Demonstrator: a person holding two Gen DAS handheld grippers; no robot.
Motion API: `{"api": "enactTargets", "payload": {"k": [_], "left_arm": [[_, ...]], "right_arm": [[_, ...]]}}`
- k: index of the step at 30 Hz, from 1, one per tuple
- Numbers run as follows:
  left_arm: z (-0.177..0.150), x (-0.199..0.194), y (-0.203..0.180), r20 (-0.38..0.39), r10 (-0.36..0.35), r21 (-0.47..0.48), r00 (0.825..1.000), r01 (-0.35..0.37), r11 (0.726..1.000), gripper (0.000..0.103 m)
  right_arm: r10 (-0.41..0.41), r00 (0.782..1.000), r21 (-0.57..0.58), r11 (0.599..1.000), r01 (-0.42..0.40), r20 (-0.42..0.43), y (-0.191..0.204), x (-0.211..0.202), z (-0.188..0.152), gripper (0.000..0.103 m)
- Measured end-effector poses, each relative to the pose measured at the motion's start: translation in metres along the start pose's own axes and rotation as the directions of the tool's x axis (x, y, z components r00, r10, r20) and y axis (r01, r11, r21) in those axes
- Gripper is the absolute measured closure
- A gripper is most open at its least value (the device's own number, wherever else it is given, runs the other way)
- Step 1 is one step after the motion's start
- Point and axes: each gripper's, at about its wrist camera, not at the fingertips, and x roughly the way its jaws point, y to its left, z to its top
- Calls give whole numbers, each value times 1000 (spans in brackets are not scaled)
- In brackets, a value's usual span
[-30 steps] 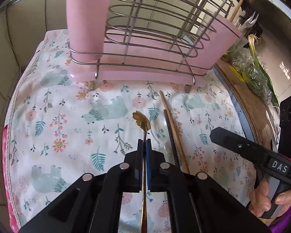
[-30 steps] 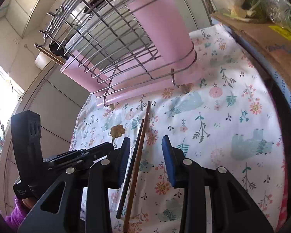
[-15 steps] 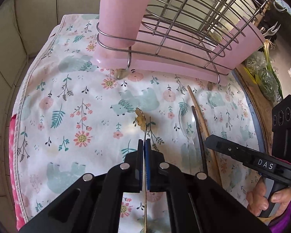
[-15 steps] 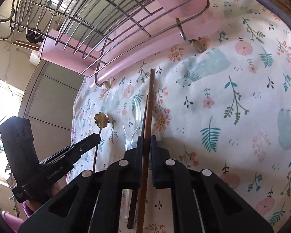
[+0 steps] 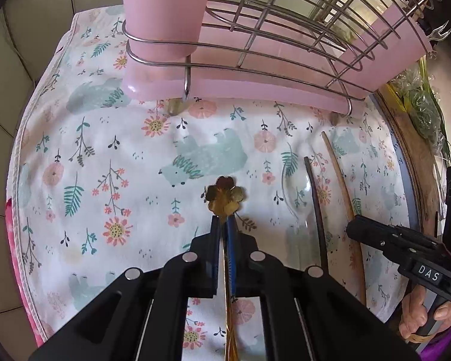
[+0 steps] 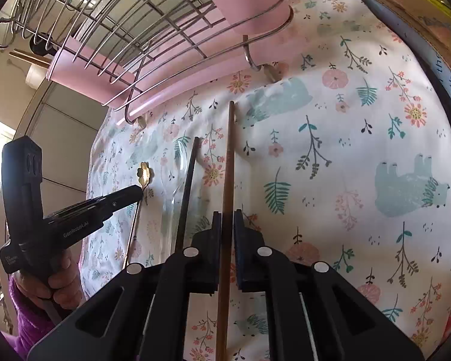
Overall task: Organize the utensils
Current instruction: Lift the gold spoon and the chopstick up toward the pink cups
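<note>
right gripper [image 6: 226, 219] clamping brown chopstick [image 6: 229, 156], floral cloth [image 6: 345, 150]

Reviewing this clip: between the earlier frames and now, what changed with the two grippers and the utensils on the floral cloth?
The right gripper, open a second ago astride both sticks, has closed on the brown wooden chopstick; its jaws have just eased slightly. Both hands dipped toward the floral cloth. The left gripper stays clamped on the gold flower-tipped spoon. The dark chopstick, clear plastic spoon and pink wire rack lie unmoved.
</note>
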Motion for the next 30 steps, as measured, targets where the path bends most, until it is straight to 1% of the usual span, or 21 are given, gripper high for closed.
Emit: {"api": "enactTargets", "payload": {"k": [2,4,9,13,15,16,17,20,23,25,28,30], "left_arm": [[2,2,-1,-13,-2,4,1000,2,1000,99],[5,4,-2,-28,-3,19,1000,4,1000,99],[8,6,-6,-57,1,55,998,2,998,99],[7,5,-7,-40,-4,74,999,7,997,100],[4,2,-6,-20,-8,81,1000,10,997,100],[3,1,-4,-12,-13,79,1000,14,997,101],[2,-2,-2,-3,-20,73,1000,20,997,101],[-1,-17,4,42,-40,64,998,38,997,101],[-4,-36,8,99,-65,57,993,59,997,101],[-7,-52,9,150,-84,58,985,76,995,101],[-12,-77,11,239,-109,60,965,98,993,101],[-18,-94,12,309,-129,60,942,116,991,101]], "right_arm": [[-11,1000,-12,1000,11,-3,4,2,5,81],[-14,1000,-19,1000,14,-3,4,-1,12,77],[-44,998,-50,998,42,-44,10,5,35,77],[-95,992,-74,993,89,-88,15,24,46,77],[-112,992,-103,989,105,-65,21,27,47,80],[-115,992,-113,988,109,-52,24,27,47,93],[-116,992,-113,988,110,-49,24,28,47,96],[-94,995,-105,990,91,-29,26,32,43,96],[-71,997,-107,992,72,13,23,17,39,96],[-57,997,-107,992,63,57,23,5,37,96],[-34,991,-112,993,48,131,23,-16,34,96],[-15,984,-122,992,37,180,25,-31,31,96]]}}
